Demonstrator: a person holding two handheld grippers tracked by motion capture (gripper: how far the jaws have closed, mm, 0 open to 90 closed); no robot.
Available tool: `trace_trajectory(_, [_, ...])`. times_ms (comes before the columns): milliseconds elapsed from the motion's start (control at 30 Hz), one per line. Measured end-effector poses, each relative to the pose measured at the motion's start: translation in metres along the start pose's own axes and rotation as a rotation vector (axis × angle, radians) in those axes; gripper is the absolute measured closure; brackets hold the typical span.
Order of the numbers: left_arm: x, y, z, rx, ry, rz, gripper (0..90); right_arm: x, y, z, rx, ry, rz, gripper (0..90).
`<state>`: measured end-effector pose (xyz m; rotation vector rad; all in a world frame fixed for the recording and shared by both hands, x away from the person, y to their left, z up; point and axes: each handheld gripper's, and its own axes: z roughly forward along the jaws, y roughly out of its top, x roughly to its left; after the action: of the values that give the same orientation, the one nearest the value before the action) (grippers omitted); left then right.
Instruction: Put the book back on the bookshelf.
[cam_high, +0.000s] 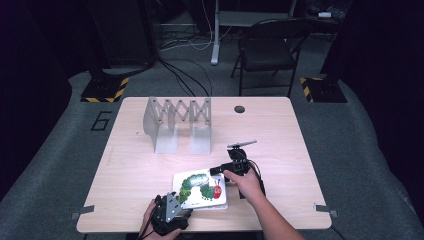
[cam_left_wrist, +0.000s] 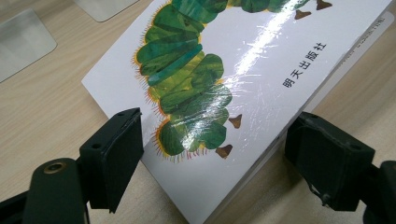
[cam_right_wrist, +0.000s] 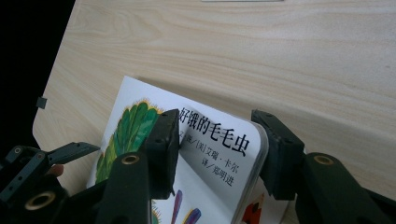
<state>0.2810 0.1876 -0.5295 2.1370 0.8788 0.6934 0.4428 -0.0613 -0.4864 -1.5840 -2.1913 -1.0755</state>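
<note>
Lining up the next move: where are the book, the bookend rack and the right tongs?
book (cam_high: 200, 190): high view, caterpillar cover.
bookend rack (cam_high: 178, 118): high view, folding lattice.
right tongs (cam_right_wrist: 217, 154): right gripper view, between the tips astride the book's corner.

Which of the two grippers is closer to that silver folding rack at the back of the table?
The right. The right gripper sits at the far corner of the caterpillar book, towards the rack. The left gripper is at the book's near edge, by the table's front.
</note>
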Motion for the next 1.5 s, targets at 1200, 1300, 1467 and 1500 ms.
trace_trajectory(1200, [0.037, 0.018, -0.005, 0.048, -0.120, -0.214, 27.3, 0.000, 0.000, -0.001, -0.010, 0.008, -0.004, 54.7])
trace_trajectory(1300, [0.038, 0.016, -0.004, 0.053, -0.125, -0.262, 24.7, 0.000, -0.001, 0.000, -0.016, 0.001, -0.006, 54.6])
trace_trajectory(1467, [0.039, 0.014, -0.001, 0.055, -0.127, -0.316, 18.1, 0.000, -0.001, -0.001, -0.011, -0.003, -0.006, 54.5])
trace_trajectory(1500, [0.039, 0.014, -0.001, 0.054, -0.128, -0.321, 18.0, 0.001, -0.001, -0.001, -0.012, -0.003, -0.005, 54.5])
